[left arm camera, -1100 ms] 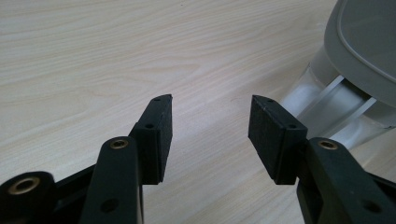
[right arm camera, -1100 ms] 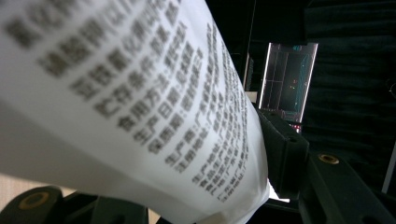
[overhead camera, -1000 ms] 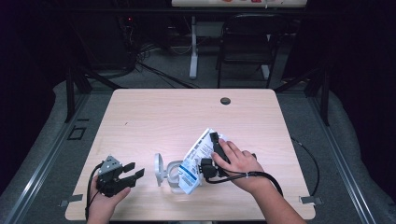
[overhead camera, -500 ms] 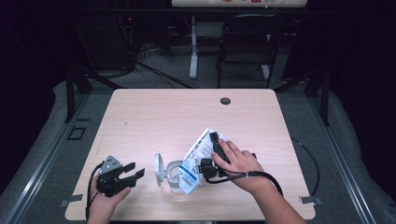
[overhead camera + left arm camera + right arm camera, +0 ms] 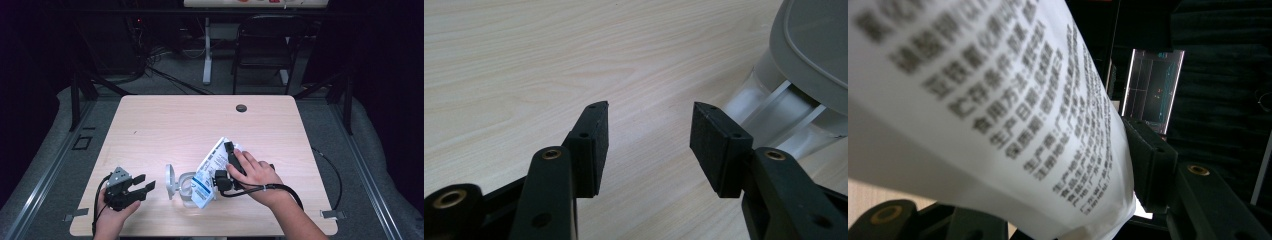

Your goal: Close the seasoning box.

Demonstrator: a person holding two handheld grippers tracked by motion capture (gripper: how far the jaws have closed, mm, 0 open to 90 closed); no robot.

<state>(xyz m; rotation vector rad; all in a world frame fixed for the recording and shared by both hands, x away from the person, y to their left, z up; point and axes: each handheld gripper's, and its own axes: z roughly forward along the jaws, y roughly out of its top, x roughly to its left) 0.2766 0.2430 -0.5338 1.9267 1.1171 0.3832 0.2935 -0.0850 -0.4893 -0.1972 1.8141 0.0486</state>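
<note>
— Looking down from the high view, where does the white packet [image 5: 210, 172] sit?

— Near the front edge of the worktop [image 5: 200, 120], tilted, with its lower end over the clear container [image 5: 186, 189] and its upper end pointing away toward the back right. It carries printed text and a blue patch near the low corner.

— And the right tongs [image 5: 223, 176]?

— Clamped on the packet. The person's right hand [image 5: 252, 175] wraps the tool just to the right of the packet. In the right gripper view the packet [image 5: 998, 100] lies across the jaws: the right jaw presses against its edge, and the left jaw is hidden beneath the paper.

— What about the container itself?

— It stands just left of the packet, with a round grey lid [image 5: 170, 181] on edge at its left side. In the left gripper view the grey lid [image 5: 819, 45] and the clear wall below it show at the far right.

— The left tongs [image 5: 145, 184]?

— Apart, holding nothing, with bare wood between the jaws. They rest low over the worktop's front left part, held in the left hand [image 5: 112, 217], pointing toward the container and a little short of it.
</note>
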